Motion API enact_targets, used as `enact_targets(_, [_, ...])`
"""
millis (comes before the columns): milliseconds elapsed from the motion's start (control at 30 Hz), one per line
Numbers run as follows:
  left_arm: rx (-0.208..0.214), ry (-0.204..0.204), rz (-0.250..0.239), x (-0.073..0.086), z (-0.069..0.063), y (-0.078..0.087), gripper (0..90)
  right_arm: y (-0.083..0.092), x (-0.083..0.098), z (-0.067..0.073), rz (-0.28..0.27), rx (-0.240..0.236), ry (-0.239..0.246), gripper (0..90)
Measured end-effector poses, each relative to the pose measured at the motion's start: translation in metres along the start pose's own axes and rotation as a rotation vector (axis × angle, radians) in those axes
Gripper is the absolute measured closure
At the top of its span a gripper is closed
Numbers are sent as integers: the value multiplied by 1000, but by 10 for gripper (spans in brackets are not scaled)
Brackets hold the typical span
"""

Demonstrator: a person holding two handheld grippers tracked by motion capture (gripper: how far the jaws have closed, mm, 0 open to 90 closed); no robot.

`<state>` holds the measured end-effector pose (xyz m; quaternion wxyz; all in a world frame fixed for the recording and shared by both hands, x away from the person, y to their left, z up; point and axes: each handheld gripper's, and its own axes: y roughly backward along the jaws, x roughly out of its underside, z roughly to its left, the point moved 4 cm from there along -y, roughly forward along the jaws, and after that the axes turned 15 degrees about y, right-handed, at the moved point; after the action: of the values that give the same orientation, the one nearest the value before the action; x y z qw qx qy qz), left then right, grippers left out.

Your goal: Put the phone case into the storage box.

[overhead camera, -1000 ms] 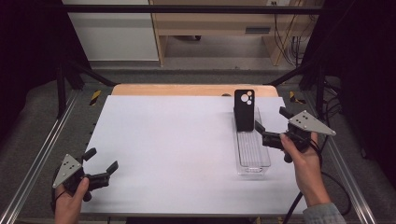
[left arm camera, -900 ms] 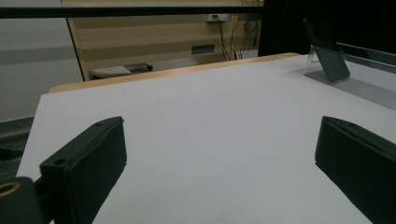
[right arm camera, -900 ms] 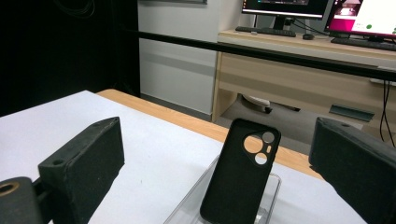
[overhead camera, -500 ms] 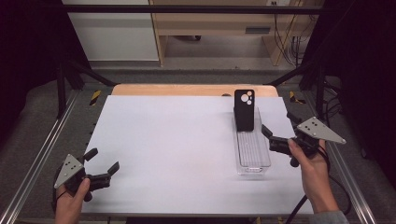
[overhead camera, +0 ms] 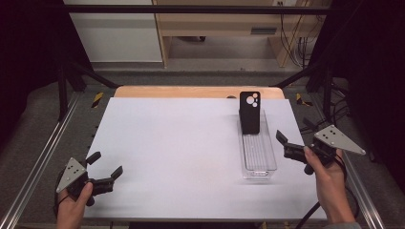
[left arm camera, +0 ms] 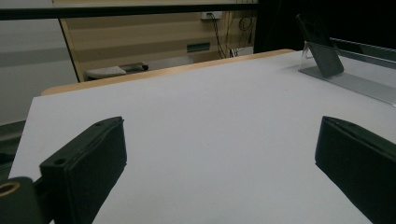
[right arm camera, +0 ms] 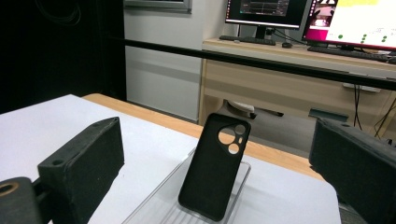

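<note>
Upright Phone Case in a Clear Tray

Inside the long clear plastic tray (overhead camera: 258, 152) a black phone case with round camera cut-outs (overhead camera: 250, 112) leans upright at the far end; the near part holds nothing else. Just right of the tray, the right gripper (overhead camera: 281, 141) hovers with jaws wide and empty, apart from the case. At the near left corner of the white bench (overhead camera: 176, 143), the left gripper (overhead camera: 105, 164) is likewise wide open, bare surface ahead.
</note>
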<state>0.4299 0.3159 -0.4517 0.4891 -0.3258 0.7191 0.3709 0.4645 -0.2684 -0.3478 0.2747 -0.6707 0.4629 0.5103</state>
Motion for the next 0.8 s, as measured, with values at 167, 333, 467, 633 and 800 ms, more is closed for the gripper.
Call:
enact_targets(167, [2,-7,2,0,-1,0,20,4,4,0,3,1,-7,38])
enact_targets(333, [3,-14,3,0,-1,0,20,9,8,-1,1,5,-6,37])
enact_targets(467, [0,-15,-2,0,-1,1,20,12,12,-1,3,5,-7,37])
enact_targets(633, [3,-15,1,0,-1,0,20,15,15,0,1,11,-12,36])
enact_targets(800, [5,-15,4,0,-1,0,20,19,22,0,4,16,-17,36])
